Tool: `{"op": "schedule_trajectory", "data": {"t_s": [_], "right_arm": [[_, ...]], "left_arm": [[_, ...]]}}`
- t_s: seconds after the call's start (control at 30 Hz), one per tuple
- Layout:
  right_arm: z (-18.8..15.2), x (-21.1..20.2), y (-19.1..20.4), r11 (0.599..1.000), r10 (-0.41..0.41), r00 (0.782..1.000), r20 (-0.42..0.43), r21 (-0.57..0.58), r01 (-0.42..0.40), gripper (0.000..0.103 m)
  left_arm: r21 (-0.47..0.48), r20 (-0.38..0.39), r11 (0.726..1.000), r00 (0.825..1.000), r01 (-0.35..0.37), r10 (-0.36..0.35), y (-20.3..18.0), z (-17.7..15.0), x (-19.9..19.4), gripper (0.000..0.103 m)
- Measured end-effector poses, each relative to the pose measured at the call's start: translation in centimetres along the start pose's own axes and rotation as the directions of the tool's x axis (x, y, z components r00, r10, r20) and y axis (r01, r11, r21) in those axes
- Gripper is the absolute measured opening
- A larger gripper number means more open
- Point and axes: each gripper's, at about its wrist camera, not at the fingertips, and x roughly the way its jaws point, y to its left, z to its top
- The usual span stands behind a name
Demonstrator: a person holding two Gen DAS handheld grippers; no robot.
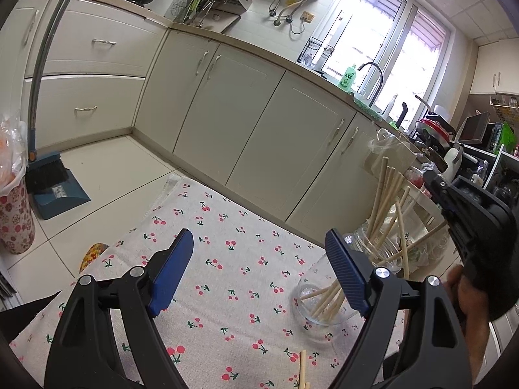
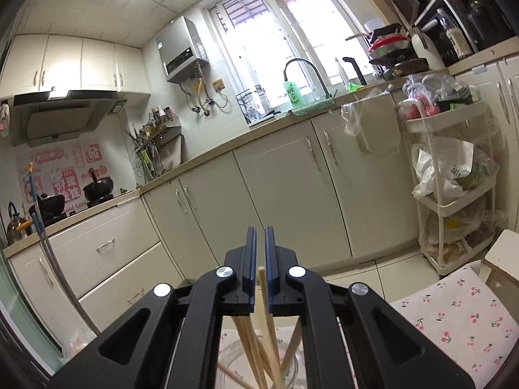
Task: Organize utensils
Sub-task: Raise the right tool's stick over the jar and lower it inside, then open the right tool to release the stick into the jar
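Right gripper (image 2: 260, 275) jaws are pinching one chopstick (image 2: 266, 295); left gripper (image 1: 259, 272) jaws are standing wide; two glass jars (image 1: 319, 298), chopsticks partly hidden.

Clear glossy glass jar (image 1: 321, 304); pale matt wooden chopsticks (image 1: 386, 191). Woven cloth (image 1: 227, 259), cherry-printed, slightly rough. Matt black plastic left gripper (image 1: 259, 272) with ribbed blue pads (image 1: 347, 272). Smooth satin cabinet doors (image 1: 259, 136).
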Motion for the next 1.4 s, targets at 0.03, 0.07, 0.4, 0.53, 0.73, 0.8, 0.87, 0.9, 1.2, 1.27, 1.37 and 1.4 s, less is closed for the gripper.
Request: {"op": "schedule_trajectory", "data": {"t_s": [0.03,0.07,0.4,0.53,0.73,0.8,0.87,0.9,1.2,1.27,1.37,1.4], "right_arm": [[-0.1,-0.3,0.2,1.000,-0.001,1.000,0.002,-0.015,0.001,0.006],[-0.3,-0.7,0.3,1.000,0.000,1.000,0.005,-0.027,0.001,0.006],[-0.2,-8.0,-1.4,0.997,-0.072,0.995,-0.063,0.018,0.074,0.015],[-2.6,-7.5,-1.3,0.995,-0.068,0.956,-0.284,-0.086,0.045,0.022],[-5.6,-3.8,0.4,0.968,-0.036,0.870,-0.491,-0.234,-0.092,0.023],[-5.8,-3.0,0.9,0.956,-0.049,0.861,-0.506,-0.275,-0.107,0.021],[-6.0,-2.4,1.1,0.949,-0.060,0.850,-0.524,-0.294,-0.114,0.014],[-6.1,-2.2,1.1,0.947,-0.066,0.850,-0.523,-0.302,-0.112,0.011],[-3.9,-4.0,0.6,0.974,0.039,0.881,-0.472,-0.180,-0.139,0.006],[-2.2,-4.9,1.2,0.978,0.093,0.911,-0.403,-0.136,-0.160,0.006],[0.9,-5.8,2.3,0.981,0.133,0.961,-0.243,-0.107,-0.163,0.006],[2.0,-5.8,2.7,0.984,0.130,0.975,-0.179,-0.097,-0.149,0.006]], "left_arm": [[0.002,-0.001,1.000,1.000,-0.001,0.001,0.0,0.0,0.0,0.080],[0.003,-0.003,1.000,1.000,-0.002,0.002,-0.1,-0.1,0.1,0.080],[0.013,-0.010,1.000,1.000,0.000,0.000,-0.3,-0.2,0.3,0.080],[0.015,-0.008,1.000,1.000,-0.001,0.001,-0.4,-0.2,0.2,0.080],[0.024,-0.001,1.000,1.000,-0.016,0.016,-0.4,-0.1,0.2,0.080],[0.022,-0.005,1.000,1.000,-0.017,0.017,-0.3,-0.1,0.4,0.080],[0.021,-0.010,1.000,1.000,-0.016,0.016,-0.3,-0.1,0.5,0.080],[0.021,-0.012,1.000,1.000,-0.015,0.015,-0.3,-0.1,0.5,0.080],[0.014,-0.024,1.000,1.000,-0.015,0.016,-0.3,-0.4,0.8,0.081],[0.016,-0.025,1.000,1.000,-0.015,0.015,-0.4,-0.4,0.9,0.081],[0.019,-0.025,1.000,1.000,-0.015,0.015,-0.4,-0.4,0.9,0.081],[0.018,-0.025,1.000,1.000,-0.015,0.016,-0.4,-0.4,0.9,0.082]]}}
